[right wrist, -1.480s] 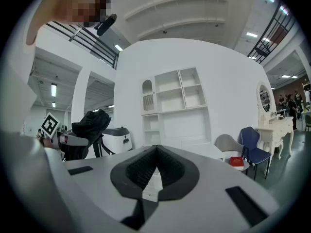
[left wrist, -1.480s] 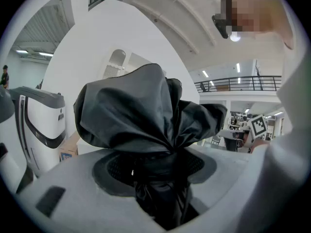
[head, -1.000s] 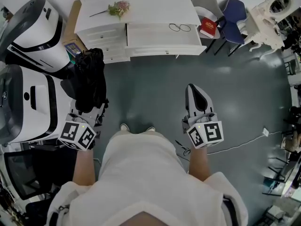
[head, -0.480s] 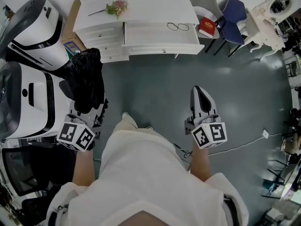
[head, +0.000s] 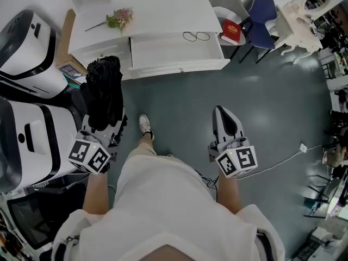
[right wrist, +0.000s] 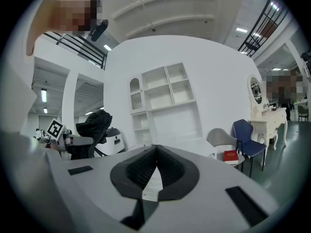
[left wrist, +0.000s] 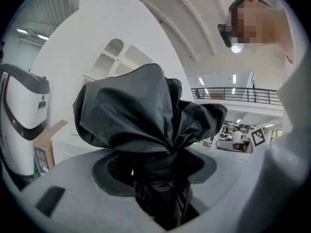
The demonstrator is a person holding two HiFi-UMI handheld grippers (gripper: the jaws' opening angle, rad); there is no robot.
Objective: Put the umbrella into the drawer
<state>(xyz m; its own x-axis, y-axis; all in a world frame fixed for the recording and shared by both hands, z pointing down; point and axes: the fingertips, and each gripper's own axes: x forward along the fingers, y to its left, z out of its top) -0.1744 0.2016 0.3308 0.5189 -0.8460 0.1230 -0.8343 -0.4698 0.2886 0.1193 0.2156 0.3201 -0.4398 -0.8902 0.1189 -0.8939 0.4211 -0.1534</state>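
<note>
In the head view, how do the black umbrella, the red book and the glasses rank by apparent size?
1. black umbrella, clearly largest, though it is also nearer the camera
2. red book
3. glasses, about as wide as the book but only thin wire

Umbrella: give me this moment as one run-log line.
left claw: shut on black umbrella | right claw: shut, empty | drawer: open, ahead of person | umbrella: not yet in drawer
</note>
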